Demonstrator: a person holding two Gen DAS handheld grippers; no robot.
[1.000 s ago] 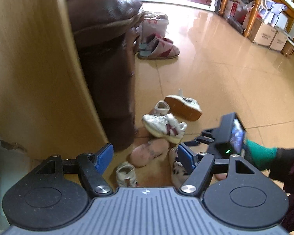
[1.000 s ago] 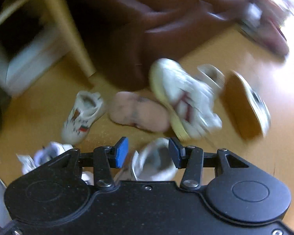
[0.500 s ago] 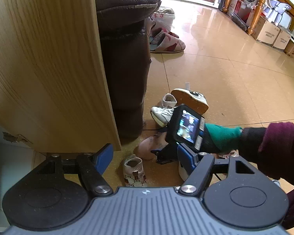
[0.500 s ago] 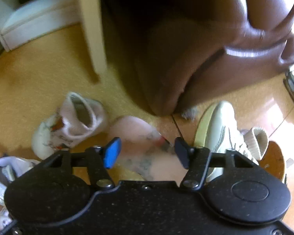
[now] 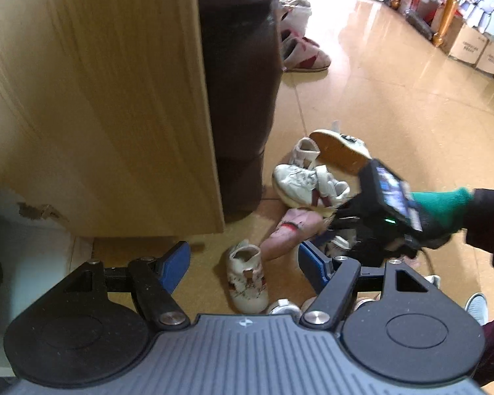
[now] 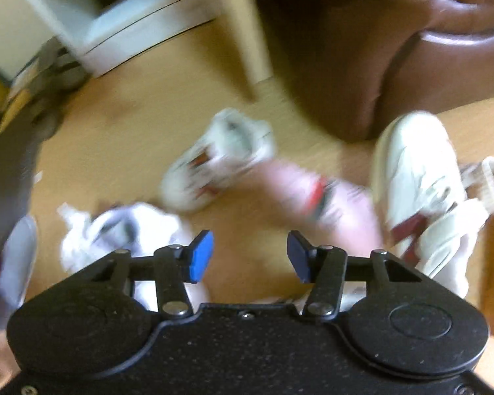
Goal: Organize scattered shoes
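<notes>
Left wrist view: the left gripper (image 5: 243, 261) hangs over a tan floor (image 5: 395, 105) with jaws apart and nothing between them. Below it lies a small white shoe (image 5: 247, 278), beside a pink sole (image 5: 291, 232) and a white sneaker with maroon stripes (image 5: 309, 187). The right gripper (image 5: 332, 227), held by a green-gloved hand (image 5: 444, 204), reaches in from the right.

Right wrist view, blurred: the right gripper's jaws have just been closing, yet stand apart over bare floor, gripping nothing. The scattered shoes lie just ahead, near a brown sofa (image 6: 395, 49).
</notes>
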